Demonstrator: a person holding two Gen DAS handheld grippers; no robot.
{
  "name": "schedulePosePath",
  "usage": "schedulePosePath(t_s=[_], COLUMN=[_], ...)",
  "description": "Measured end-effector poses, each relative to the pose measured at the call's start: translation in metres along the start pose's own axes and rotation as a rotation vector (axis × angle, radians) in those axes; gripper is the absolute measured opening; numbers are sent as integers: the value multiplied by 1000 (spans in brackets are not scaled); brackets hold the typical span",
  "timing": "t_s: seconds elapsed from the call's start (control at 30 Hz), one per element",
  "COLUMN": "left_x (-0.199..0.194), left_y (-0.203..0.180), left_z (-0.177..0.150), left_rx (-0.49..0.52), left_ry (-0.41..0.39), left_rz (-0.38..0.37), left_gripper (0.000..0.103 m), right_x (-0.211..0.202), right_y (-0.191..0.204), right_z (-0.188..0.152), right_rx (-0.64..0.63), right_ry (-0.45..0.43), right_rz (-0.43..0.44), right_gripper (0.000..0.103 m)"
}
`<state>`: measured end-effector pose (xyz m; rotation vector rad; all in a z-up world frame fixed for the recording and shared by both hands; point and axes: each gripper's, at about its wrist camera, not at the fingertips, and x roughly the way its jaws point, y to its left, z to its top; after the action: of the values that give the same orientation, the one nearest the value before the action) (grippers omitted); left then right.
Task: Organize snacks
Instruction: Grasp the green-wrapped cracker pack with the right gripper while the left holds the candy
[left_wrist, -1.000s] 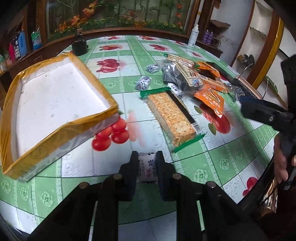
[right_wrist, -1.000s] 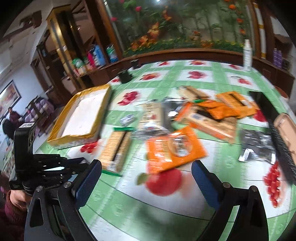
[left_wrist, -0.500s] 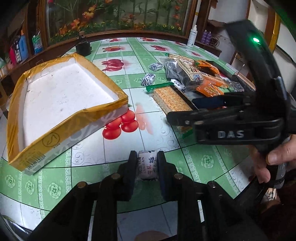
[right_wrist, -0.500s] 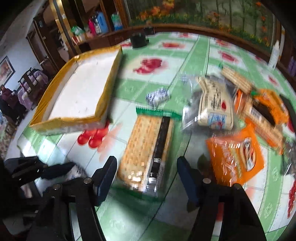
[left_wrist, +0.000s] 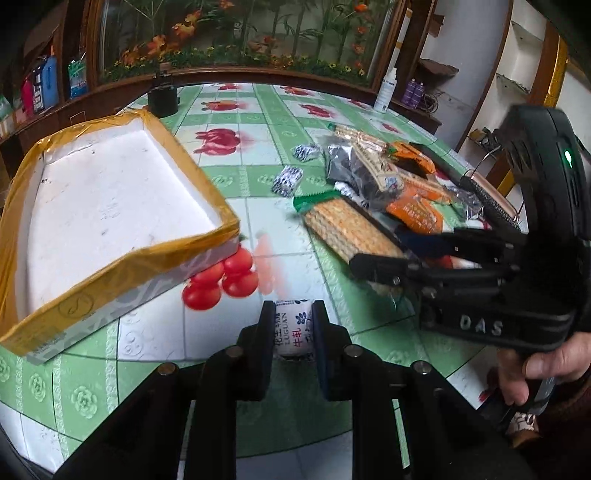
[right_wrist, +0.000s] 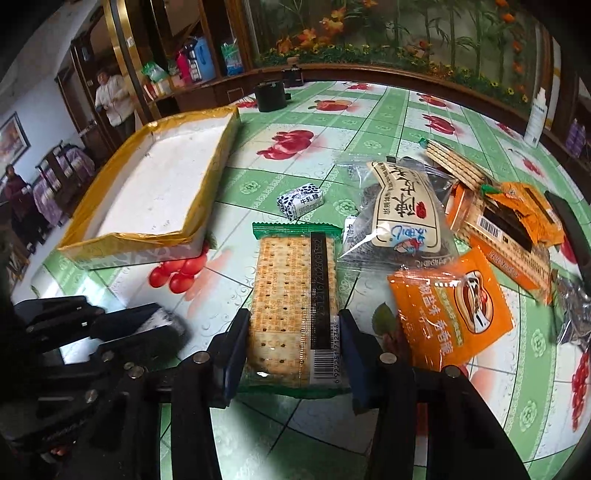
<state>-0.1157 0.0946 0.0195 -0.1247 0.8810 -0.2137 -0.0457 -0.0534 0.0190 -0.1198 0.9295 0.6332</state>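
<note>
My left gripper (left_wrist: 293, 326) is shut on a small white wrapped candy (left_wrist: 293, 326) and holds it low over the table, near the front corner of the white tray with yellow tape (left_wrist: 110, 206). My right gripper (right_wrist: 293, 345) has its jaws on both sides of the near end of the cracker pack with green ends (right_wrist: 291, 295), touching or almost touching it. The tray (right_wrist: 155, 195) holds nothing. The right gripper shows in the left wrist view (left_wrist: 380, 258) over the cracker pack (left_wrist: 343, 229).
A heap of snacks lies to the right: an orange packet (right_wrist: 450, 306), a clear bag with a white label (right_wrist: 402, 206), more cracker packs (right_wrist: 458, 166), small patterned candies (right_wrist: 299, 201) (left_wrist: 288, 179). A black pot (right_wrist: 271, 96) and a white bottle (right_wrist: 537, 118) stand far back.
My right gripper has swung in from the orange packet to the cracker pack and narrowed its jaws around the pack's near end. My left gripper keeps the candy, nearly still.
</note>
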Motion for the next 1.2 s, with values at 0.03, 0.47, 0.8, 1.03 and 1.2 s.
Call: schedulePosePath(t_s=[0.03, 0.47, 0.8, 1.03, 1.2], left_x=[1, -6, -15, -17, -18], left_y=[-1, -13, -4, -3, -4], left_z=[2, 28, 38, 41, 41], left_rx=[1, 2, -17, -14, -16], left_ry=[-1, -49, -79, -85, -87], left_rz=[-5, -42, -55, -58, -57], left_gripper=[19, 19, 19, 19, 19], right_x=[-2, -31, -43, -43, -43], right_y=[-2, -14, -15, -12, -10], right_z=[-1, -1, 4, 4, 6], right_rx=[4, 43, 54, 49, 44], right_ry=[-3, -95, -121, -118, -116], right_rz=[6, 59, 65, 71, 75], right_gripper=[51, 50, 50, 50, 50])
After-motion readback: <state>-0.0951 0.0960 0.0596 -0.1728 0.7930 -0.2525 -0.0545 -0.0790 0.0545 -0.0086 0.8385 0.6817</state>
